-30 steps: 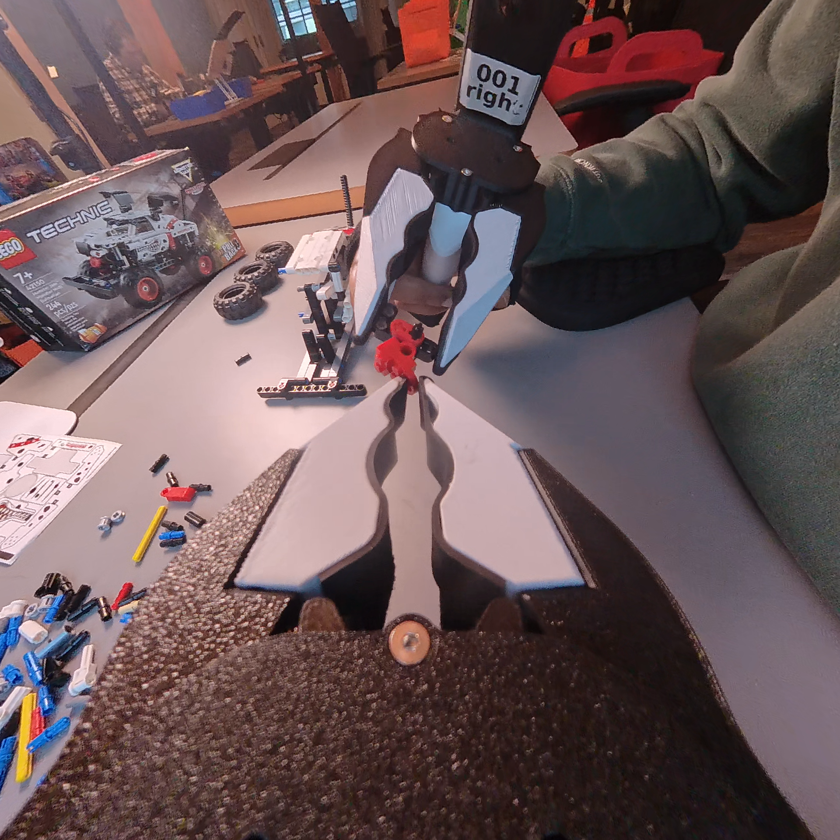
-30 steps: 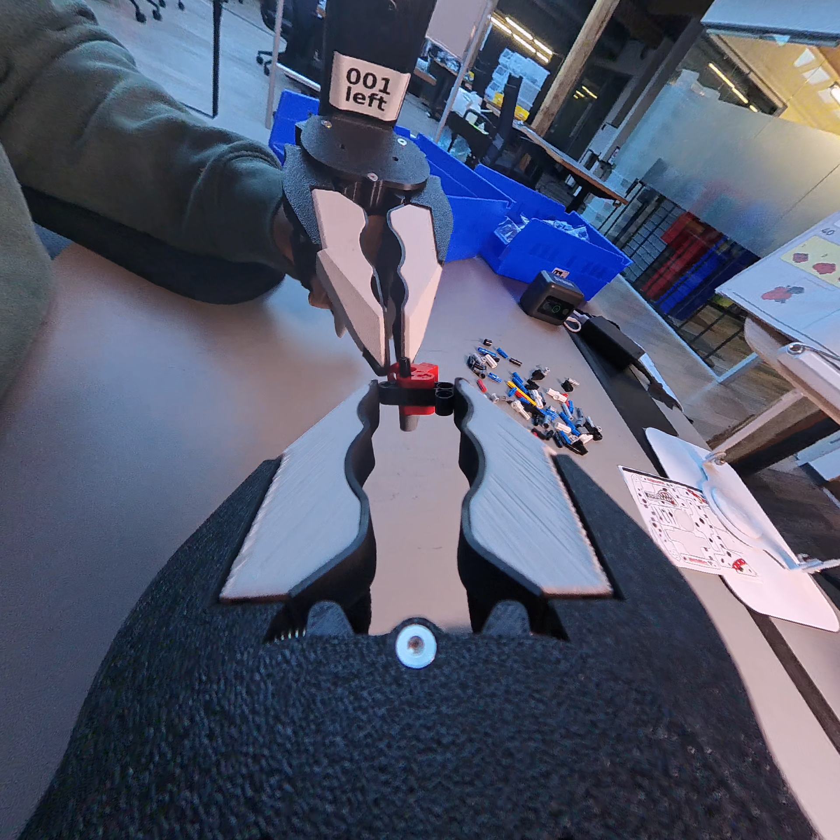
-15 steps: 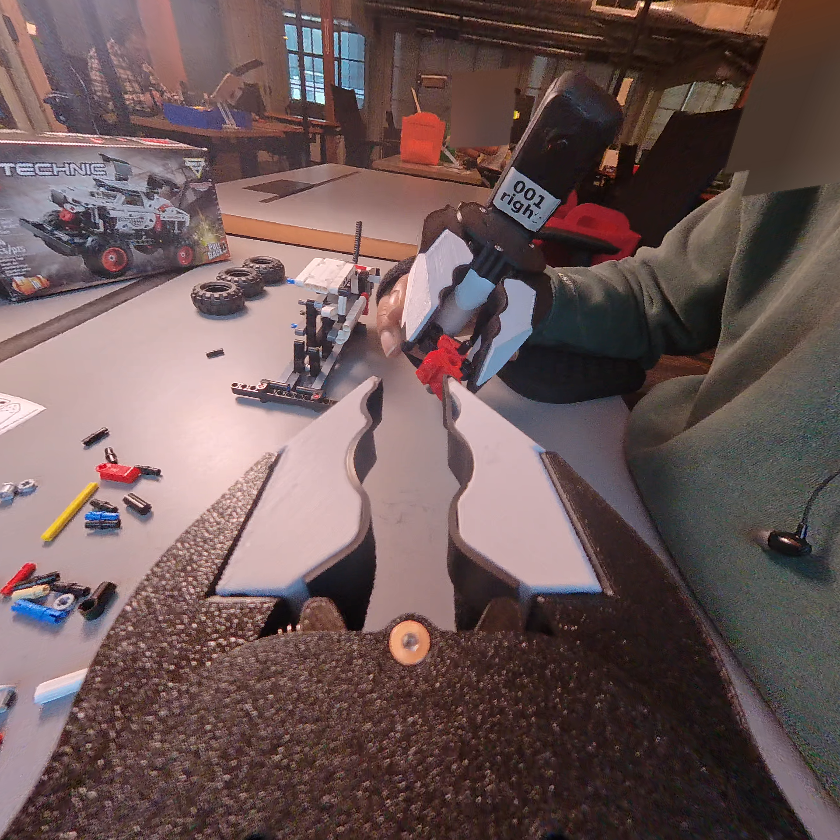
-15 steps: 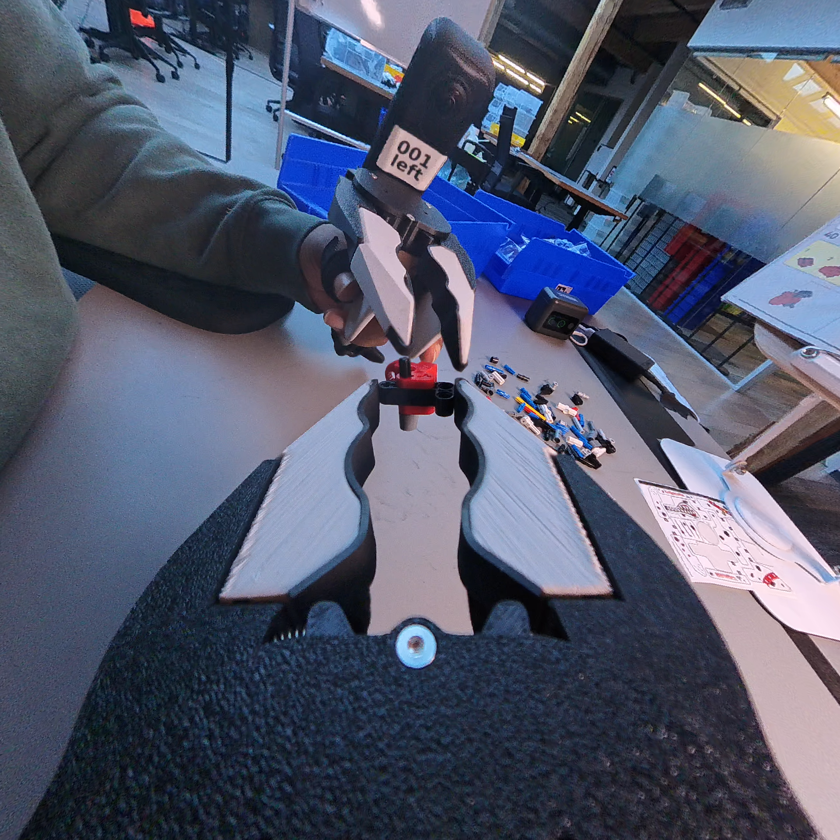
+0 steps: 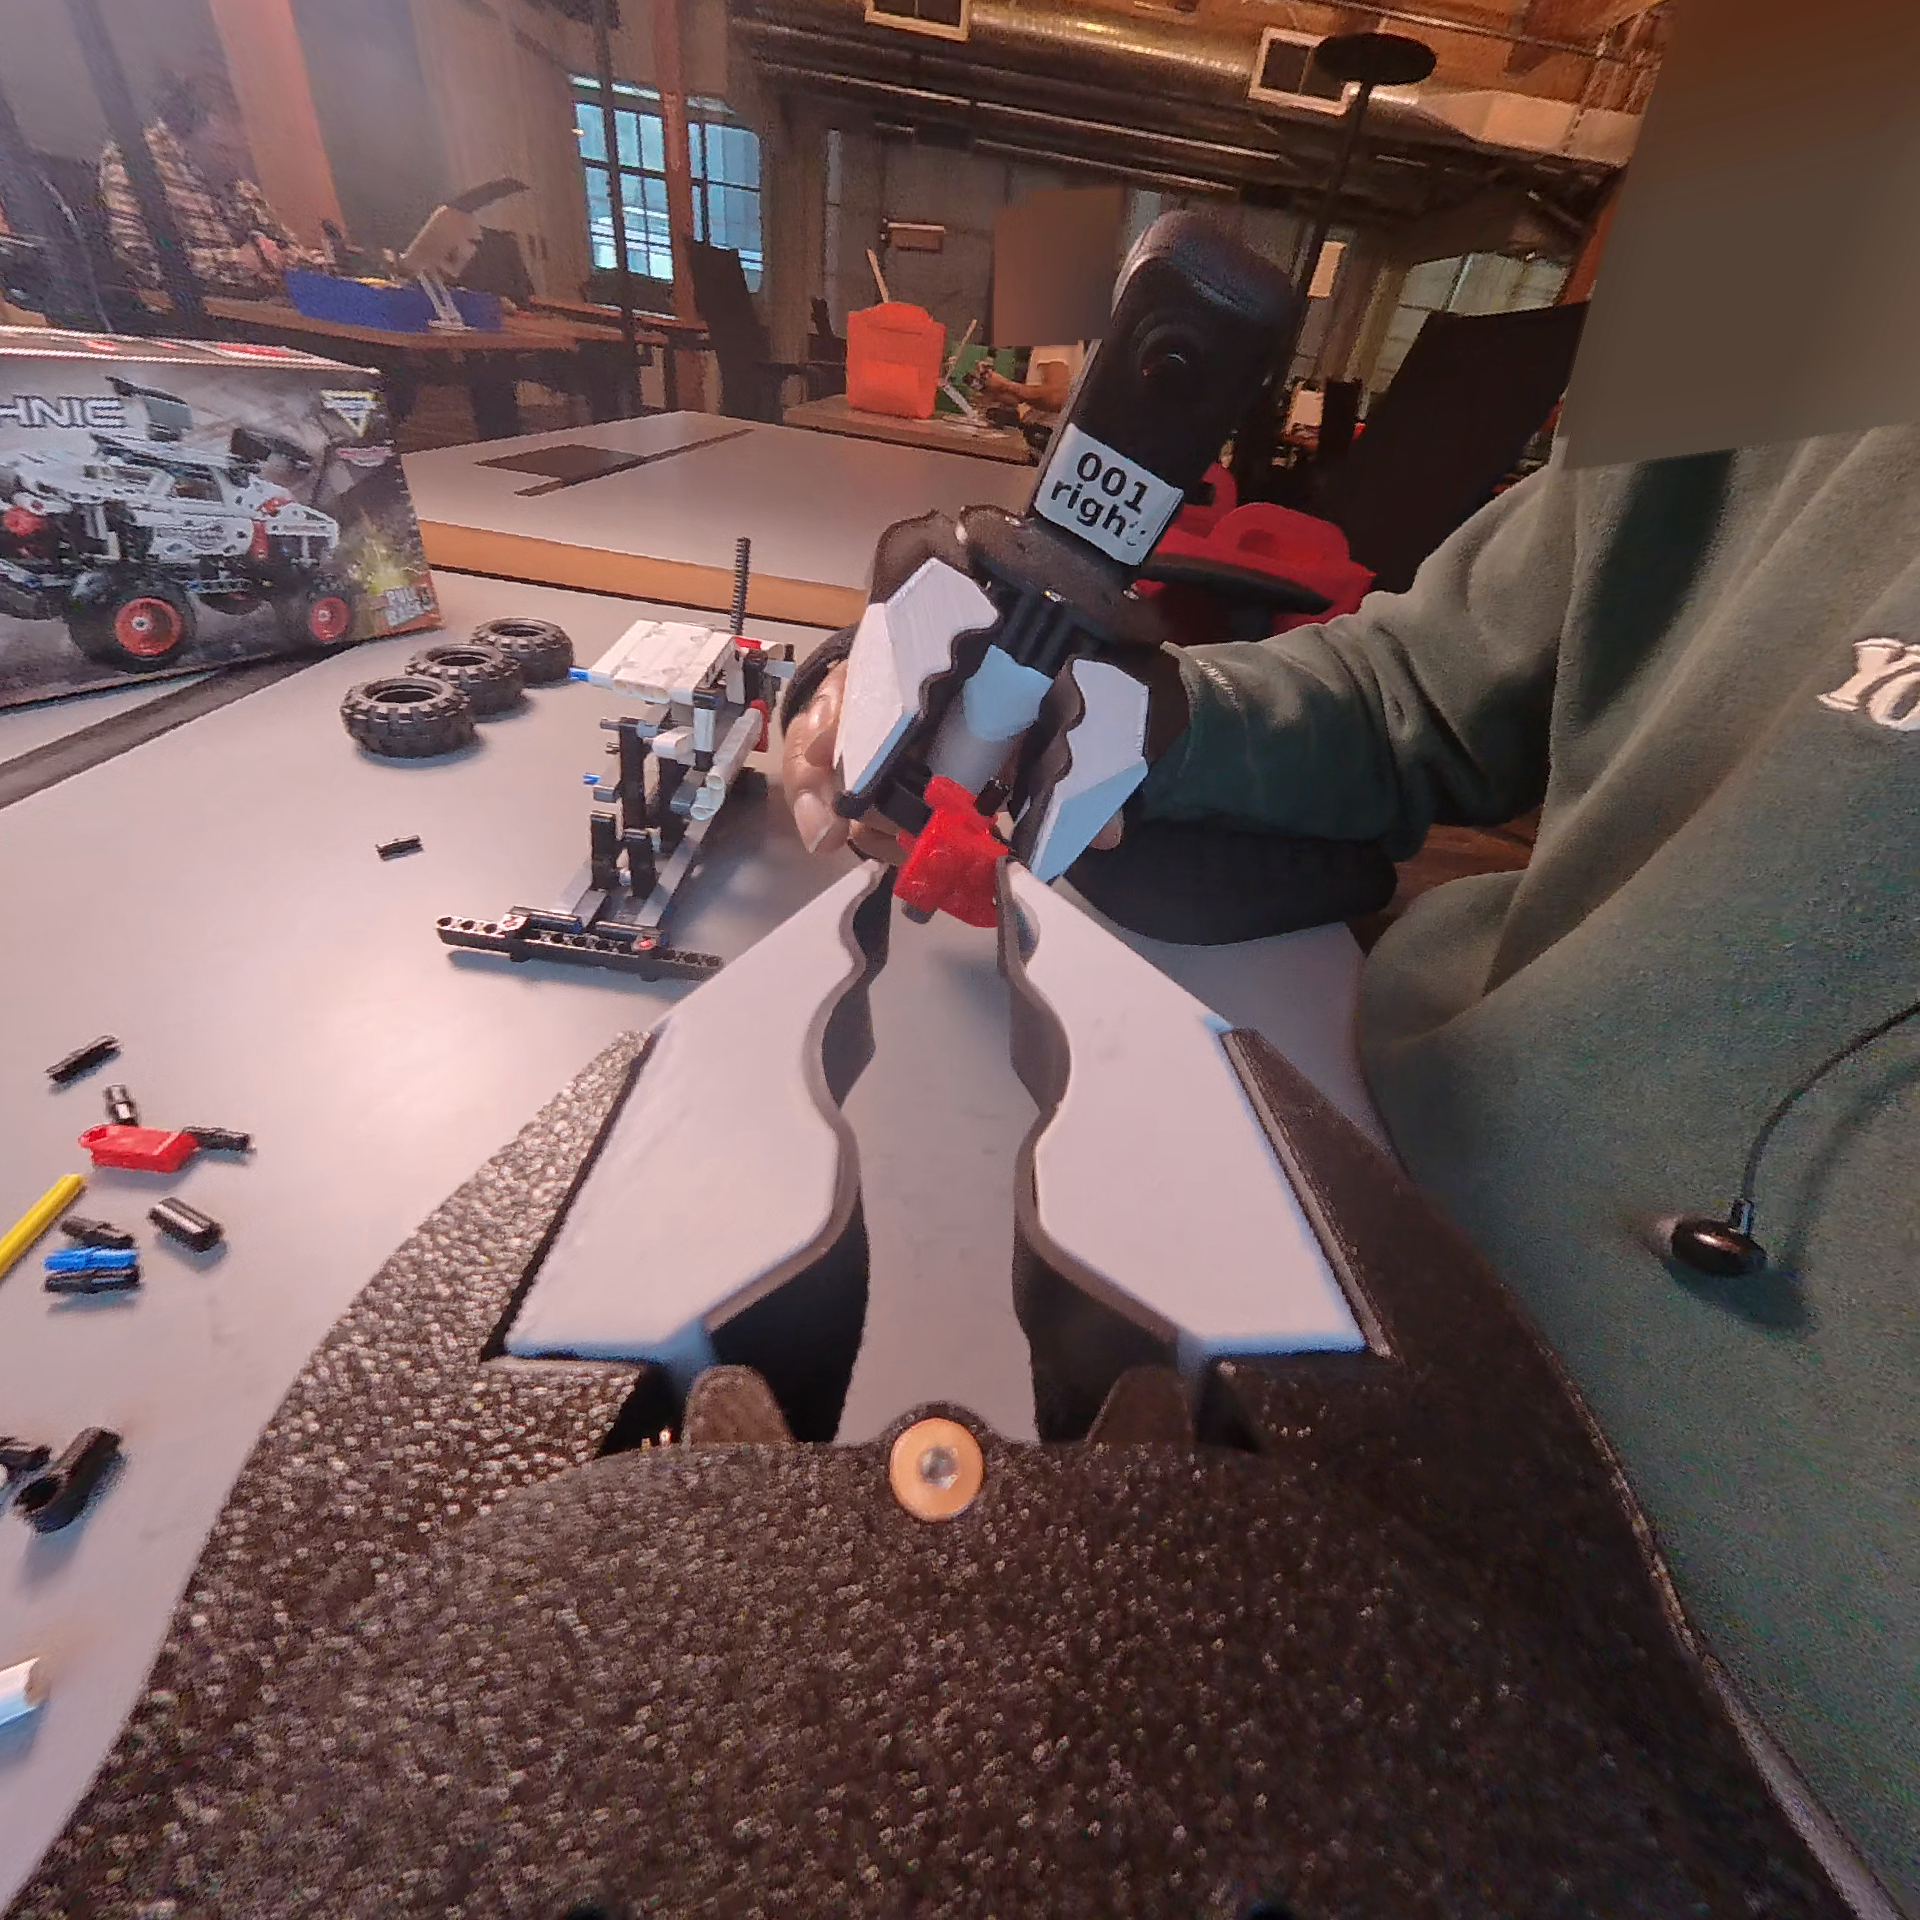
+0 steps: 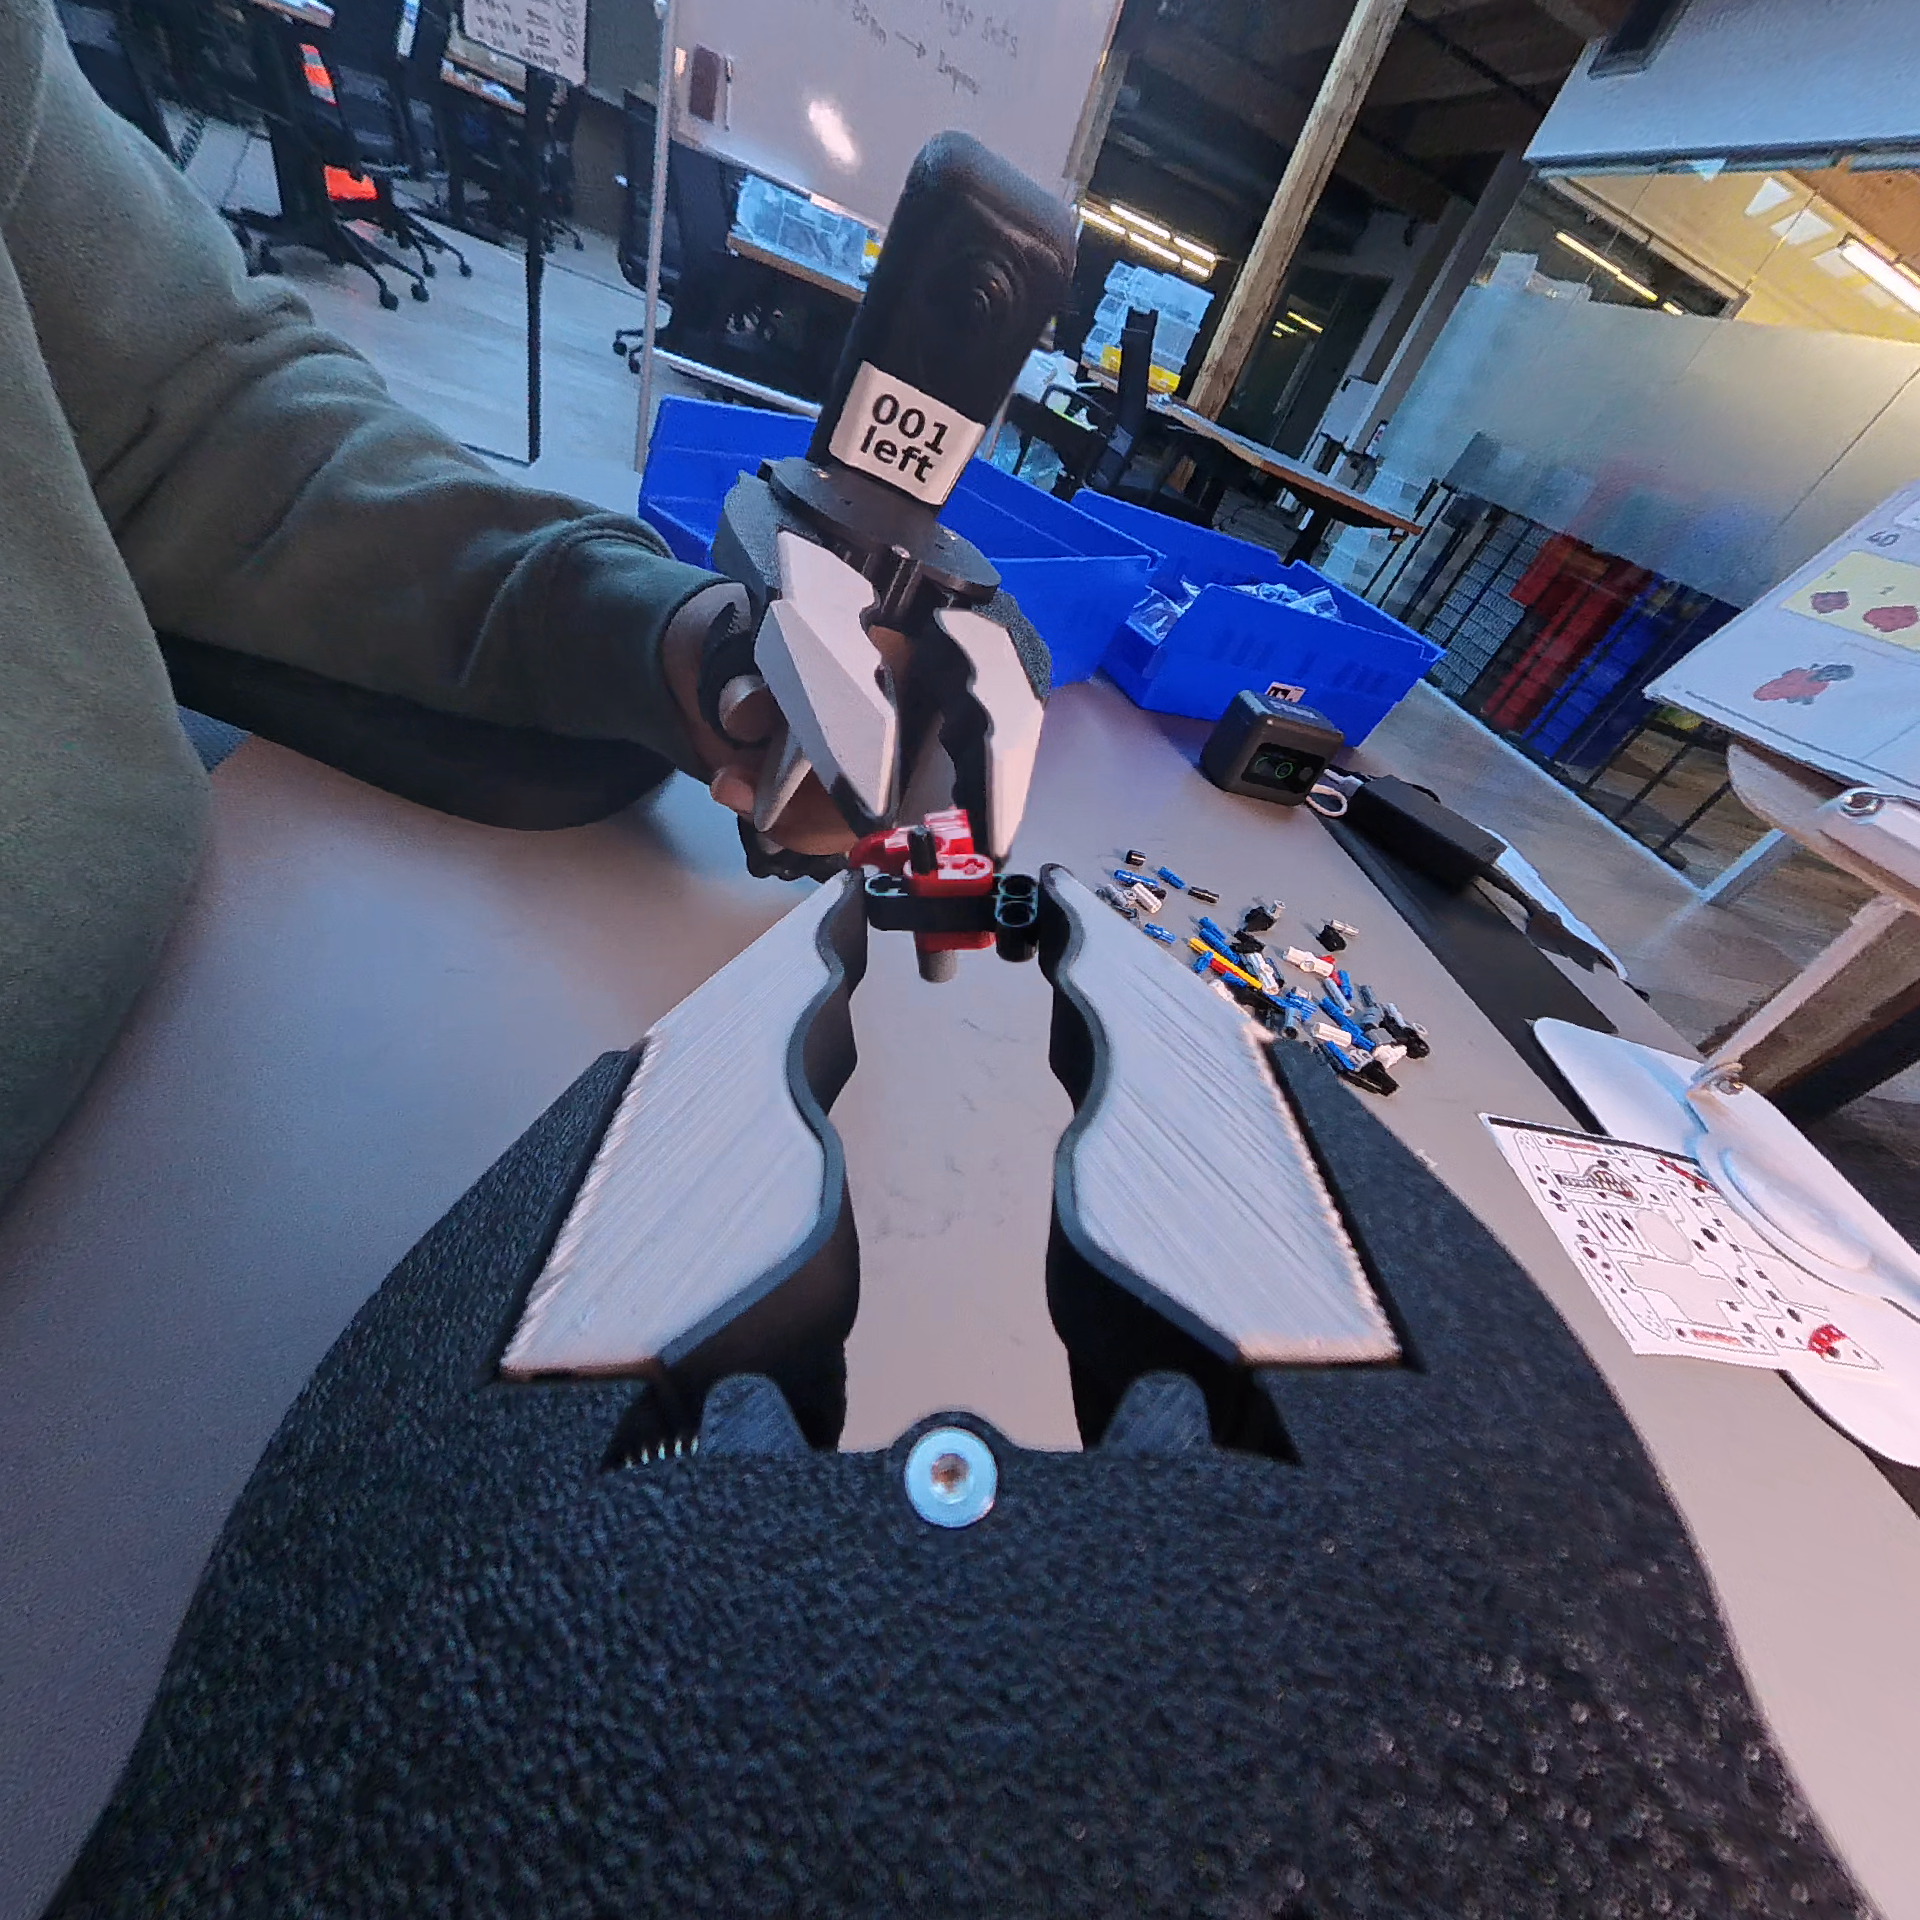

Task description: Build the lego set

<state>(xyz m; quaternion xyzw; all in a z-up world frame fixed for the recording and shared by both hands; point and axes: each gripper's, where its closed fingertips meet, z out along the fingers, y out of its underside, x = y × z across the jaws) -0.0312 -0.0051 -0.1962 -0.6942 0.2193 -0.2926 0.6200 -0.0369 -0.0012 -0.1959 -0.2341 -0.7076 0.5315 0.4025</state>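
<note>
I have both grippers raised above the grey table [image 5: 312, 997], tips meeting nose to nose. My right gripper [image 6: 951, 902] points forward and clamps a small red-and-black piece [image 6: 940, 899] by the ends of its black beam, so the fingers stand fairly wide. My left gripper [image 5: 928, 885] comes in from the opposite side, its fingers on either side of the red part of that piece; whether they actually squeeze it I cannot tell. The piece is a red block on a short black beam with round holes and a grey peg below. Beyond the piece, on the table, stands the half-built frame [image 5: 665, 790], with three black tyres [image 5: 457, 670] just past it and loose pins [image 6: 1278, 977] scattered nearer.
</note>
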